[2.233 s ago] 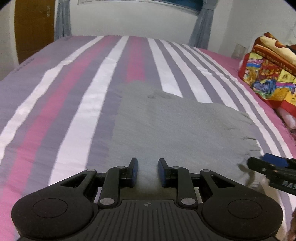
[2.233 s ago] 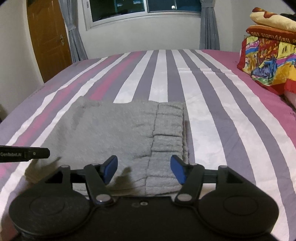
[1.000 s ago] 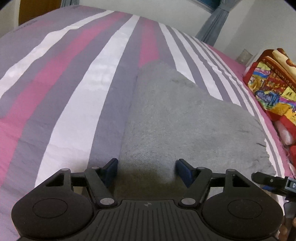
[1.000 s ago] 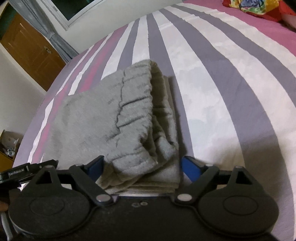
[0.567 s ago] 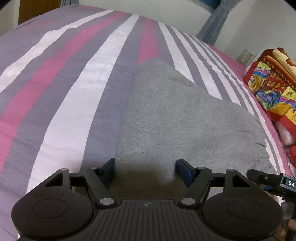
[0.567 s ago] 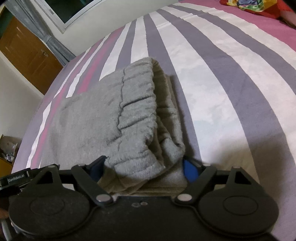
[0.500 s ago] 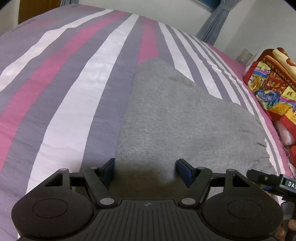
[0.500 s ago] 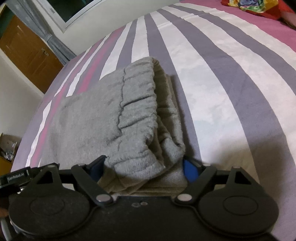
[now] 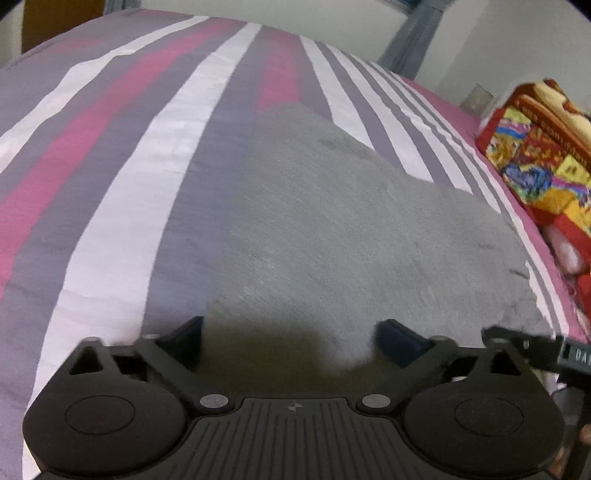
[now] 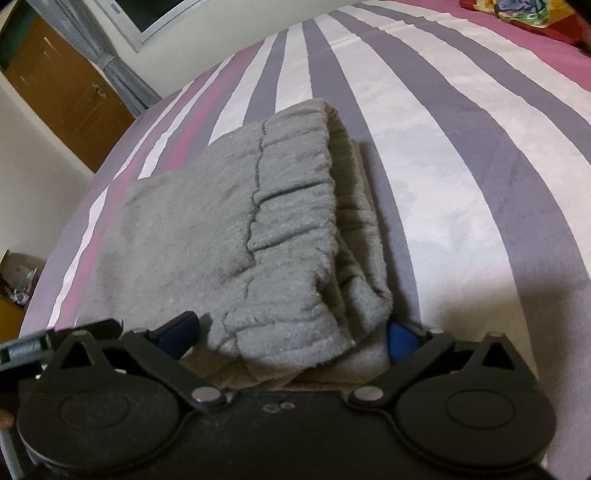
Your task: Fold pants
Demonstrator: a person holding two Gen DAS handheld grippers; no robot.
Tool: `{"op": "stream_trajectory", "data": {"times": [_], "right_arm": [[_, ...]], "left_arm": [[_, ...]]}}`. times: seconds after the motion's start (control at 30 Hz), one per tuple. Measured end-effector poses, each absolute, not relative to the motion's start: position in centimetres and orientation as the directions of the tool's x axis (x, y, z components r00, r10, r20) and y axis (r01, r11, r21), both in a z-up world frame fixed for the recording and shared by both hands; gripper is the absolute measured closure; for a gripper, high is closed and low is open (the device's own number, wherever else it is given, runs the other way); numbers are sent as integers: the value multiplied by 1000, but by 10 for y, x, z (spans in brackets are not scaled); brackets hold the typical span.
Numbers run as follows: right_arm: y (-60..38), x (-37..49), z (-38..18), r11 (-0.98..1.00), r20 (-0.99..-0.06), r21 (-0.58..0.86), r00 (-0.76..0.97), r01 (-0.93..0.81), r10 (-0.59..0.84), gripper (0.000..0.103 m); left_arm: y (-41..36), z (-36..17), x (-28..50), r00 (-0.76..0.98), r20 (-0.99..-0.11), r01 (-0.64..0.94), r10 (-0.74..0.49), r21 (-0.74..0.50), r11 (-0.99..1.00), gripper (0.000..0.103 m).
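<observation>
With the grey pants [image 10: 236,236] folded flat on the striped bed [image 10: 461,155], both the left hand-held gripper [image 9: 291,338] and right hand-held gripper [image 10: 291,332] have just spread wide, released, so withdraw straight back without snagging; colourful bedding [image 9: 535,162] lies well clear.

I'm in a bedroom at home, obv: big bed w/ striped sheet [image 9: 155,192], bright blankets [image 9: 535,162] piled up, curtained window [image 10: 147,18], wooden door [image 10: 66,96].
</observation>
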State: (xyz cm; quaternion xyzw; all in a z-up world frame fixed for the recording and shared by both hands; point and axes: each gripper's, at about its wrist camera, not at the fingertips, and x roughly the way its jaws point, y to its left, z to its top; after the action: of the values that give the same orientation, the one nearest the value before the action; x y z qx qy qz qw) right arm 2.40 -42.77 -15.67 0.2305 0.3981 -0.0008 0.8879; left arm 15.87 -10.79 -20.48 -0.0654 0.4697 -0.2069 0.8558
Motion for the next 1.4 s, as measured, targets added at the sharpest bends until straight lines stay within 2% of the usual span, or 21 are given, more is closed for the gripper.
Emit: {"op": "stream_trajectory", "data": {"times": [0.37, 0.53, 0.7, 0.77, 0.8, 0.83, 0.87, 0.9, 0.97, 1.13, 1.2, 1.4], "right_arm": [[-426, 29, -156, 878, -727, 418, 666, 235, 168, 0], [-442, 25, -159, 844, -693, 480, 694, 239, 197, 0], [-450, 13, -166, 780, -613, 560, 772, 279, 164, 0], [-447, 17, -164, 806, -634, 529, 755, 266, 167, 0], [-446, 17, -163, 819, -643, 513, 747, 257, 168, 4], [-445, 17, -162, 831, -649, 494, 744, 256, 157, 8], [-446, 17, -161, 838, -652, 481, 744, 259, 145, 18], [-447, 17, -160, 837, -651, 482, 745, 258, 145, 21], [-451, 15, -161, 823, -641, 507, 750, 255, 163, 27], [-450, 13, -158, 814, -630, 532, 751, 233, 197, 40], [-451, 12, -156, 815, -623, 535, 755, 223, 203, 43], [-446, 18, -158, 833, -663, 496, 726, 245, 181, 43]], "left_arm": [[-100, -206, 155, 467, -763, 289, -446, -345, 893, 0], [-97, -209, 152, 468, -750, 296, -468, -366, 882, 0], [-101, -208, 153, 468, -756, 290, -458, -359, 887, 0], [-100, -207, 152, 473, -755, 289, -455, -354, 889, 10], [-99, -207, 151, 477, -754, 288, -452, -353, 890, 12], [-99, -207, 150, 476, -751, 288, -458, -359, 888, 19], [-98, -206, 150, 478, -749, 289, -459, -360, 887, 26], [-97, -205, 150, 479, -747, 289, -460, -361, 887, 29], [-93, -204, 151, 474, -741, 289, -474, -378, 880, 41], [-89, -197, 150, 475, -729, 296, -494, -396, 869, 60], [-90, -193, 149, 484, -720, 309, -497, -391, 867, 62], [-97, -197, 153, 485, -740, 299, -466, -360, 884, 62]]}}
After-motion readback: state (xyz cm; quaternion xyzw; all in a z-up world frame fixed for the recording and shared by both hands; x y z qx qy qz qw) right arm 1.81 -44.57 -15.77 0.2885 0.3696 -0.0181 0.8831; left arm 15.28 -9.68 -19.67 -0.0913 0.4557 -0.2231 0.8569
